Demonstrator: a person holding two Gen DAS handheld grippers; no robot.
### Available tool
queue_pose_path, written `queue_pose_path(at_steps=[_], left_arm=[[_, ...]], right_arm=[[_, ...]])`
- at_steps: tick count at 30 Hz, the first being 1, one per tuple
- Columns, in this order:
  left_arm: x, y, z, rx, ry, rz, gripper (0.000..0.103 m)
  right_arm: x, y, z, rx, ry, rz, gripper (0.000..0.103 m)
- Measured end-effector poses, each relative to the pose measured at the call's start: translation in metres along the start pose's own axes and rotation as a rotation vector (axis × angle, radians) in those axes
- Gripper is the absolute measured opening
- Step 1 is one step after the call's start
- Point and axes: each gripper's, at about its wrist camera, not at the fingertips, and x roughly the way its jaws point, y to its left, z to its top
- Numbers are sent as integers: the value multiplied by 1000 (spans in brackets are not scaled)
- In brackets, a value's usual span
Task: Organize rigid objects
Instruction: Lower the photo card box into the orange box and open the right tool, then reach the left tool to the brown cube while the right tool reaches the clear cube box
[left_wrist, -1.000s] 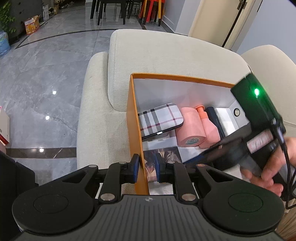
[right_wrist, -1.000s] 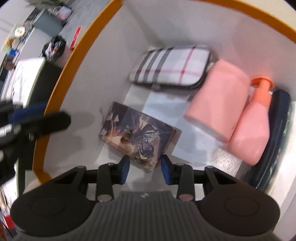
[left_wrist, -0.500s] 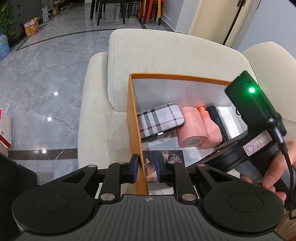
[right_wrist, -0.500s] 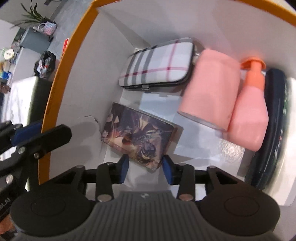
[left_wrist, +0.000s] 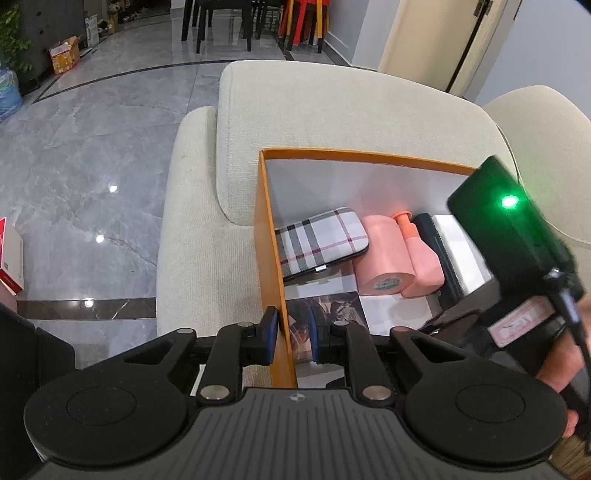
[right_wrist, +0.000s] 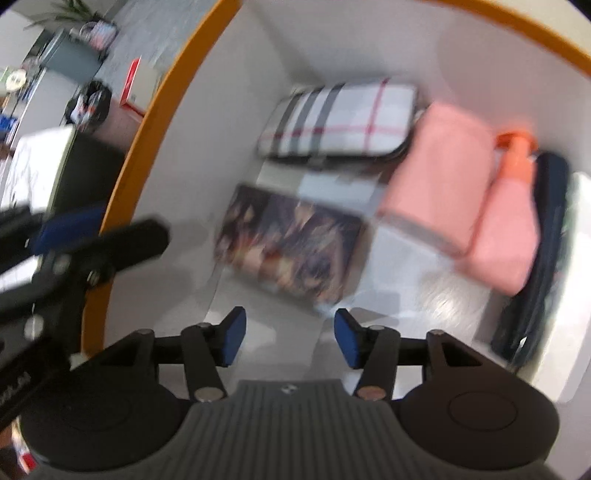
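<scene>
Left gripper clamped on the box wall. Right gripper jaws have just been opening, nothing between them, above the card box inside.

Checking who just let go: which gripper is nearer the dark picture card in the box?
Right. The right gripper hovers open just above the card; the left gripper pinches the box wall beside it.

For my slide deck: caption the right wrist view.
Right gripper, jaws just opened and empty, above the illustrated box lying inside the orange box.
</scene>
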Motion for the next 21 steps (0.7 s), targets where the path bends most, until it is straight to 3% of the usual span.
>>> queue_pose_path(at_steps=[1, 4, 7, 9, 21], left_arm=[[0, 1, 0, -4, 0, -5, 20], [-2, 1, -2, 3, -5, -11, 21], [-3, 4, -3, -14, -9, -24, 21], [-2, 5, -2, -21, -7, -28, 21], [-8, 8, -4, -36, -42, -31, 21]], right_arm=[[3, -2, 1, 22, 3, 20, 34], [8, -14, 9, 124, -32, 95, 22], [7, -21, 14, 166, -87, 124, 21], [4, -19, 16, 131, -133, 93, 21], [5, -18, 12, 121, -147, 117, 22]])
